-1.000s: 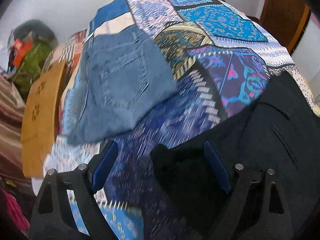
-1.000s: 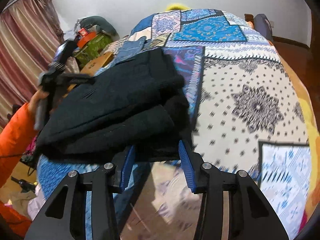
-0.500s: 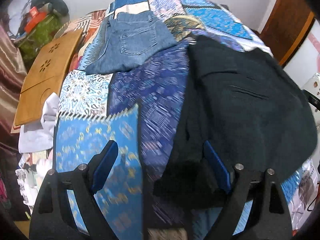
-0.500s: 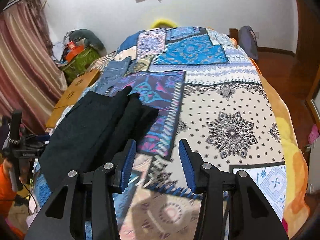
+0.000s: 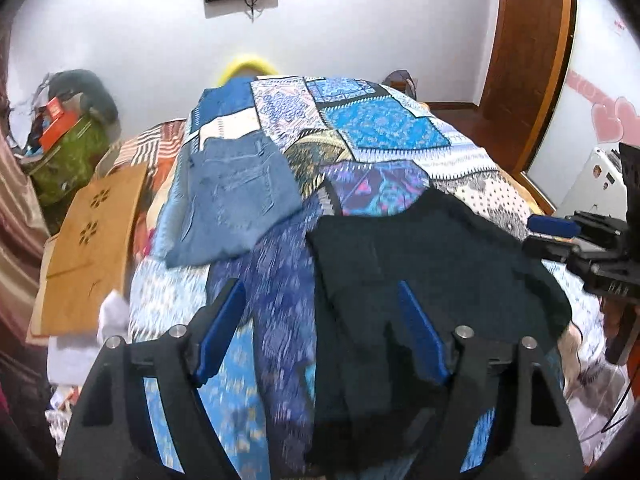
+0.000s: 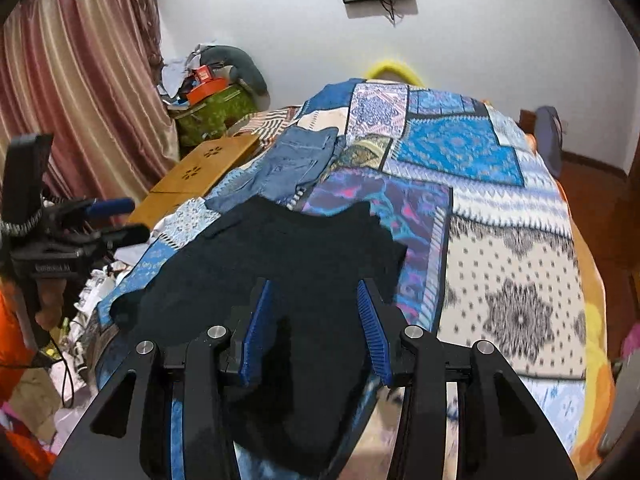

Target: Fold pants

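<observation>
Black pants [image 6: 280, 256] folded on bedspread [image 6: 516, 264], left gripper [image 5: 320, 320] jaws narrowing, empty; right gripper [image 6: 316, 320] parted, empty

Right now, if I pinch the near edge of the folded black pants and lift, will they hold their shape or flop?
The black pants will likely flop: the near hem already drapes limp over the bed edge. The folded layers lie loose, so one-edge lifting would probably open the fold. The matte, heavy-looking cloth seems unlikely to slip from the fingers.
</observation>
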`<move>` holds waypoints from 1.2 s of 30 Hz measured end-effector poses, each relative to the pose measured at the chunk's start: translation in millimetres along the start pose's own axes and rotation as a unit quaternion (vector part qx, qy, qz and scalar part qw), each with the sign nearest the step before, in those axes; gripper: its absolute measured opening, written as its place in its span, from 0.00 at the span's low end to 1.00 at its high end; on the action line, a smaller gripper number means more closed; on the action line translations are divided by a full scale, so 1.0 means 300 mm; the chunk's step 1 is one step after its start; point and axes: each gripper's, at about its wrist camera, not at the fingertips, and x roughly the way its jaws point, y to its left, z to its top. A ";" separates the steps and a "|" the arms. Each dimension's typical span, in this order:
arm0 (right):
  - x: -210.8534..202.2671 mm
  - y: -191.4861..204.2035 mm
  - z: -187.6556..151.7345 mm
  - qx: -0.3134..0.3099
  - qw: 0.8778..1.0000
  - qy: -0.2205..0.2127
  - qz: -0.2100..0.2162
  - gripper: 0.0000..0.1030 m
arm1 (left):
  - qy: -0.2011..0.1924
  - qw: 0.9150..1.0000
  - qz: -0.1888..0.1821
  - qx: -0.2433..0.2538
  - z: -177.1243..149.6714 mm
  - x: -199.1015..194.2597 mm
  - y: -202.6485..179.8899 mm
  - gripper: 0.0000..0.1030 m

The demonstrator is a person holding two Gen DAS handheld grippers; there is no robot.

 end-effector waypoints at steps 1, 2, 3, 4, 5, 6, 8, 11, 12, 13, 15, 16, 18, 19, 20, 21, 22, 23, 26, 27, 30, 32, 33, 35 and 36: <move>0.014 -0.007 0.012 0.001 1.000 -0.001 -0.003 0.39 | 0.003 1.000 -0.002 0.004 0.023 0.027 -0.006 0.67; 0.038 -0.022 0.030 0.002 1.000 -0.001 -0.006 0.39 | 0.009 1.000 -0.003 0.008 0.046 0.059 -0.010 0.66; 0.058 -0.032 0.043 0.001 1.000 0.004 -0.009 0.39 | 0.020 1.000 -0.005 0.017 0.067 0.102 -0.018 0.66; 0.073 -0.038 0.054 0.000 1.000 0.007 -0.011 0.39 | 0.034 0.999 -0.007 0.024 0.085 0.150 -0.024 0.66; 0.096 -0.046 0.065 -0.003 1.000 0.013 -0.014 0.39 | 0.044 0.999 -0.007 0.027 0.095 0.185 -0.029 0.66; 0.114 -0.052 0.073 -0.005 1.000 0.019 -0.014 0.39 | 0.064 0.997 -0.013 0.031 0.107 0.237 -0.034 0.66; 0.178 -0.073 0.084 -0.007 0.999 0.043 -0.010 0.39 | 0.100 0.994 -0.026 0.033 0.113 0.322 -0.036 0.66; 0.248 -0.088 0.072 -0.012 0.997 0.075 -0.006 0.30 | 0.121 0.991 -0.054 0.025 0.105 0.382 -0.031 0.56; 0.259 -0.089 0.066 -0.017 0.997 0.078 -0.006 0.24 | 0.120 0.991 -0.063 0.016 0.111 0.382 -0.029 0.48; 0.267 -0.089 0.060 -0.024 0.997 0.077 -0.007 0.23 | 0.118 0.991 -0.058 0.014 0.113 0.378 -0.032 0.44; 0.261 -0.085 0.055 -0.033 0.997 0.062 -0.007 0.15 | 0.109 0.992 -0.051 0.025 0.125 0.363 -0.053 0.33; 0.251 -0.086 0.056 -0.033 0.998 0.055 -0.002 0.14 | 0.105 0.993 -0.046 0.035 0.132 0.355 -0.067 0.32; 0.226 -0.088 0.061 -0.032 0.999 0.036 -0.003 0.12 | 0.089 0.994 -0.034 0.061 0.144 0.333 -0.095 0.29; 0.218 -0.085 0.064 -0.035 0.999 0.028 -0.009 0.12 | 0.075 0.994 -0.028 0.076 0.147 0.317 -0.103 0.29; 0.221 -0.083 0.065 -0.039 0.999 0.029 -0.020 0.12 | 0.067 0.994 -0.025 0.084 0.152 0.317 -0.108 0.29; 0.234 -0.083 0.064 -0.042 0.998 0.037 -0.027 0.12 | 0.062 0.994 -0.025 0.087 0.158 0.318 -0.112 0.29; 0.250 -0.081 0.059 -0.048 0.997 0.044 -0.034 0.12 | 0.064 0.994 -0.025 0.084 0.164 0.332 -0.111 0.29; 0.272 -0.078 0.049 -0.062 0.996 0.053 -0.045 0.12 | 0.074 0.994 -0.024 0.079 0.167 0.358 -0.108 0.30; 0.287 -0.084 0.044 -0.076 0.994 0.062 -0.053 0.14 | 0.101 0.992 -0.024 0.065 0.169 0.426 -0.085 0.37; 0.278 -0.096 0.054 -0.067 0.994 0.069 -0.048 0.14 | 0.112 0.992 -0.028 0.059 0.169 0.441 -0.069 0.41; 0.236 -0.118 0.079 -0.043 0.996 0.076 -0.033 0.18 | 0.109 0.992 -0.031 0.054 0.185 0.408 -0.044 0.44; 0.178 -0.107 0.096 -0.041 0.996 0.069 -0.037 0.19 | 0.087 0.995 -0.027 0.038 0.204 0.338 -0.032 0.43; 0.154 -0.094 0.102 -0.047 0.996 0.064 -0.037 0.20 | 0.076 0.996 -0.030 0.032 0.214 0.301 -0.028 0.43; 0.091 -0.053 0.115 -0.060 0.997 0.044 -0.029 0.25 | 0.051 0.998 -0.039 0.028 0.234 0.220 -0.029 0.43; 0.070 -0.036 0.119 -0.063 0.997 0.037 -0.023 0.31 | 0.037 0.998 -0.042 0.032 0.240 0.176 -0.038 0.43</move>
